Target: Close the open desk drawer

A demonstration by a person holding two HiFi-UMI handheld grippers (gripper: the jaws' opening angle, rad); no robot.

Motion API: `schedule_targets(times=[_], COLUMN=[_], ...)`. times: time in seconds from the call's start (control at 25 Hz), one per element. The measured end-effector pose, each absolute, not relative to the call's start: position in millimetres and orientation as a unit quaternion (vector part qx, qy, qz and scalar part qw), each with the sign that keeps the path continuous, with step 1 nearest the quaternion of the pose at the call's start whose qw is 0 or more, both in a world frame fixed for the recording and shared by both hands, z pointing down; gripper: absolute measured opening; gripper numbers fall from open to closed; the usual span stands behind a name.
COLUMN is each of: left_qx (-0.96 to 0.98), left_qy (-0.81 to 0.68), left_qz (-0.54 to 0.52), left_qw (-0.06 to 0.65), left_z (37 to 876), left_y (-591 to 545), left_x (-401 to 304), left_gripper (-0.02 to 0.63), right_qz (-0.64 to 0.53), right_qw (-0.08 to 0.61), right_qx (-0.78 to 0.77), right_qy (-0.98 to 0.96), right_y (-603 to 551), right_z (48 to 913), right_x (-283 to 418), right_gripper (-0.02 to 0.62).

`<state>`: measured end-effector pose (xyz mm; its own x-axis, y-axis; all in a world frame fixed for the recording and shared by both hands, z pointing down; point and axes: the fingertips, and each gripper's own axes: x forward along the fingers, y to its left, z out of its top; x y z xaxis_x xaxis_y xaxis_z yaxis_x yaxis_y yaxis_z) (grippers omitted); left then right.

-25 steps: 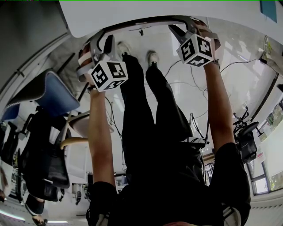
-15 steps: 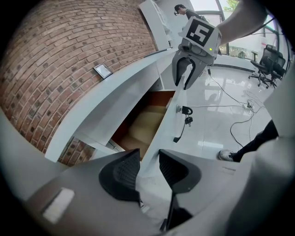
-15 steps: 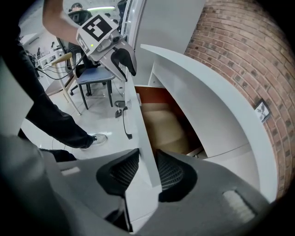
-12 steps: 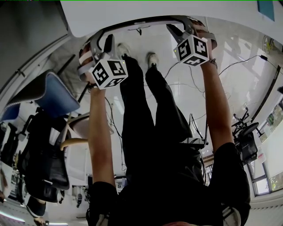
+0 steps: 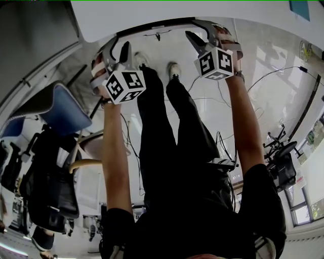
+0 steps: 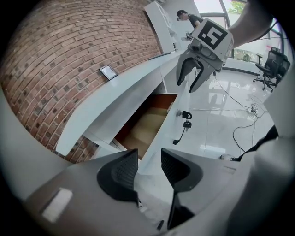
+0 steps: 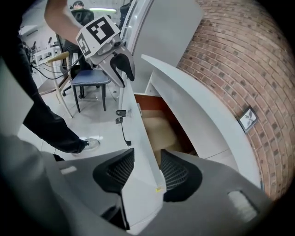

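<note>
The desk drawer stands open under the white desk top (image 5: 152,15), and its brown inside (image 6: 147,122) (image 7: 161,129) shows. Its white front panel (image 6: 173,124) (image 7: 133,133) carries a lock with a key (image 6: 184,114) (image 7: 120,113) and a hanging strap. My left gripper (image 6: 150,168) (image 5: 117,50) and right gripper (image 7: 146,171) (image 5: 200,40) both straddle the panel's top edge, one toward each end. Both pairs of jaws have just been opening, and the pads stand off the panel that lies between them.
A brick wall (image 6: 69,55) with a small frame (image 6: 109,71) backs the desk. My legs (image 5: 172,131) stand before the drawer. A blue chair (image 5: 63,109) is at the left, and cables (image 5: 273,71) and an office chair (image 5: 281,157) are at the right.
The right gripper's jaws have spread, and that gripper has shifted a little up and to the left in the head view. The left gripper has kept its place, its jaws slightly wider.
</note>
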<state>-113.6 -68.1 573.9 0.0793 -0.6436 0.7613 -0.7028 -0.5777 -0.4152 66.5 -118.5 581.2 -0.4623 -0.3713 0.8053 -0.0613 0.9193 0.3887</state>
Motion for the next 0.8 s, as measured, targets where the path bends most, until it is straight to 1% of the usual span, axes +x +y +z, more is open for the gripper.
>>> schedule_targets(times=[0.16, 0.24, 0.4, 0.56, 0.68, 0.8], left_qx=[0.728, 0.725, 0.719, 0.725, 0.726, 0.725], left_qy=[-0.481, -0.502, -0.549, -0.59, -0.613, -0.641], left_qz=[0.487, 0.469, 0.423, 0.353, 0.309, 0.252], left_qw=[0.033, 0.042, 0.048, 0.039, 0.025, 0.02], left_z=[558, 545, 508, 457, 423, 390], left_y=[-60, -54, -42, -30, -21, -12], left_x=[-116, -119, -116, -100, -88, -78], left_gripper=[0.173, 0.165, 0.111, 0.015, 0.015, 0.015], right_qz=[-0.157, -0.136, -0.065, 0.011, 0.073, 0.092], right_qw=[0.487, 0.464, 0.395, 0.331, 0.278, 0.25], right_qx=[0.163, 0.192, 0.244, 0.282, 0.293, 0.29], right_qy=[-0.843, -0.854, -0.883, -0.9, -0.912, -0.919], right_y=[-115, -111, -98, -89, -80, -69], right_z=[564, 551, 524, 500, 488, 482], right_x=[73, 73, 70, 72, 70, 68], right_gripper=[0.189, 0.189, 0.183, 0.183, 0.183, 0.173])
